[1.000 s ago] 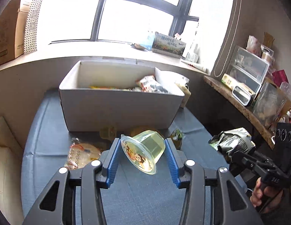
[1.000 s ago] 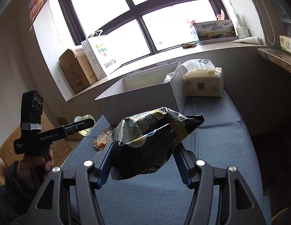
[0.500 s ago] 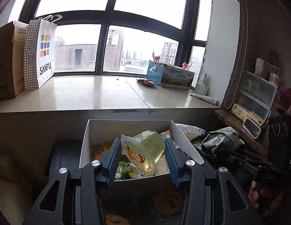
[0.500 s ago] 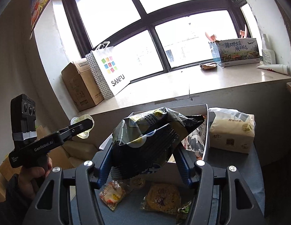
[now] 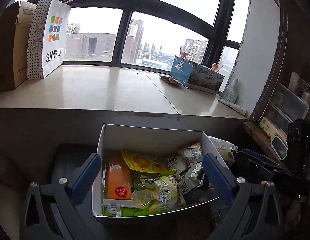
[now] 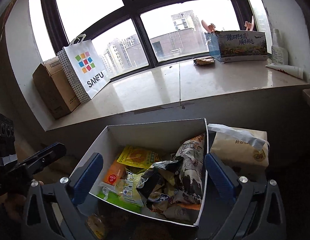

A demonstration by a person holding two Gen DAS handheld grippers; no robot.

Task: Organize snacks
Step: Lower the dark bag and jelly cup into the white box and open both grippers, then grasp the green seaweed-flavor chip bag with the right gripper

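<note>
Grippers both spread wide and empty above the white box (image 5: 155,140): left gripper (image 5: 151,172) framing the box from its near edge, right gripper (image 6: 153,170) doing the same from the other side. Snacks now inside: jelly cup (image 5: 142,197) lying near the front wall on a pale yellow packet (image 5: 160,188), dark chip bag (image 6: 160,178) crumpled toward the right wall, beside an orange packet (image 5: 117,178) and a yellow pouch (image 5: 141,161).

Judged as the release step, with the drop seemingly done. Best handled by lifting straight up with the jaws wide, clear of the cardboard rim, so that neither wall gets snagged nor the box dragged. Worth checking that the chip bag sits below the rim rather than springing up. At least one more packet (image 6: 95,228) visible in front of the box, low in the right view, so probably more to fetch.

Box resting on a dark blue table, only dimly visible. Tissue pack (image 6: 240,152) just beside the box's right wall. Behind, a pale stone windowsill (image 5: 107,90) under large dark-framed windows, carrying a white shopping bag (image 5: 49,40), a brown carton (image 6: 55,90) and a printed blue box (image 6: 238,46). Cluttered shelf (image 5: 260,138) along the right wall.
</note>
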